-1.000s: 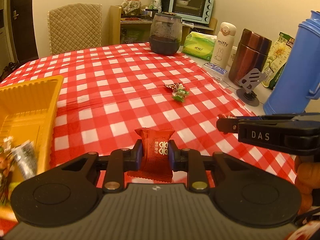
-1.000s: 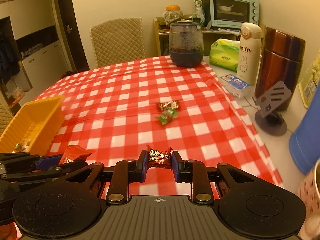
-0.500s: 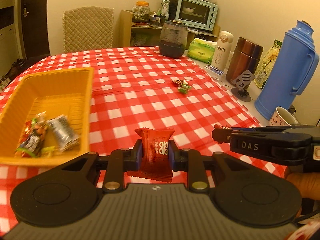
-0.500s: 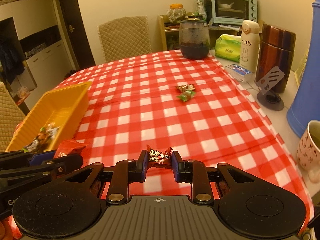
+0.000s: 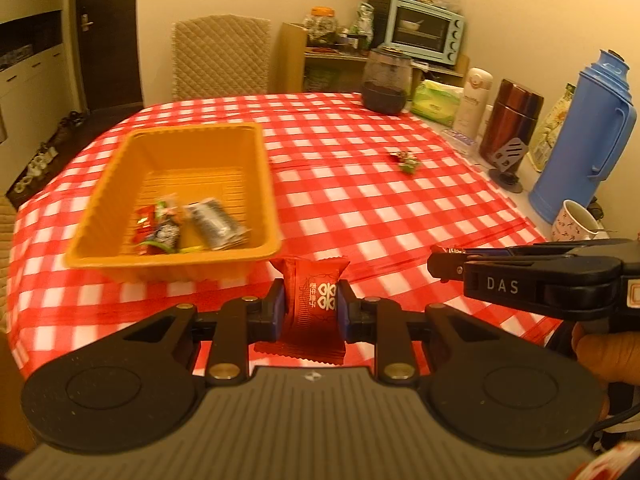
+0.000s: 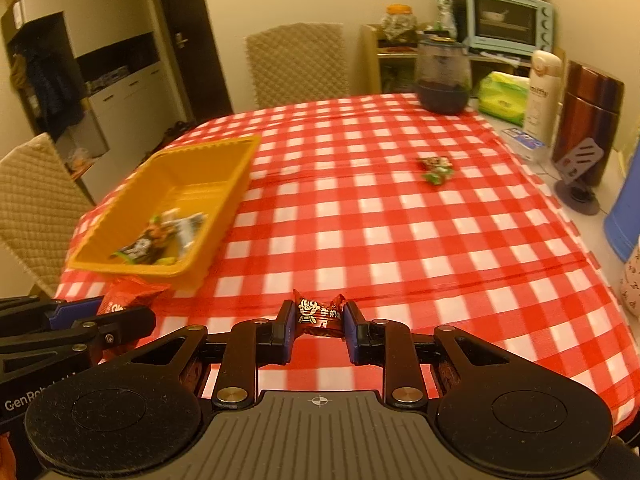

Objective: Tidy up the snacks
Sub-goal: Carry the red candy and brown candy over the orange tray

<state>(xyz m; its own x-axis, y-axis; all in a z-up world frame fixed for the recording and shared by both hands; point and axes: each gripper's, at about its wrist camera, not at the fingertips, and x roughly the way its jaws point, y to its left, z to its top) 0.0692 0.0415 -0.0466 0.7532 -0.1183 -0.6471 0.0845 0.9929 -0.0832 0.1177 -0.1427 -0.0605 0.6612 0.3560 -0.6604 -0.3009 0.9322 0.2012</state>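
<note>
A: State each tool's load.
B: Your left tool (image 5: 311, 309) clamps the red packet (image 5: 314, 304); your right tool (image 6: 316, 322), marked "DAS", clamps a candy (image 6: 320, 314). Both hover near the bench's (image 6: 360, 220) near edge, beside the yellow tray (image 5: 256, 254).

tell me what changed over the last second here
Both grippers swung toward the yellow tray: it was cut off at the left edge of the left wrist view and now sits whole ahead of them. Nothing was picked up or released. The left gripper stays shut on the red packet, the right gripper on the small wrapped candy. Two candies remain on the tablecloth.
</note>
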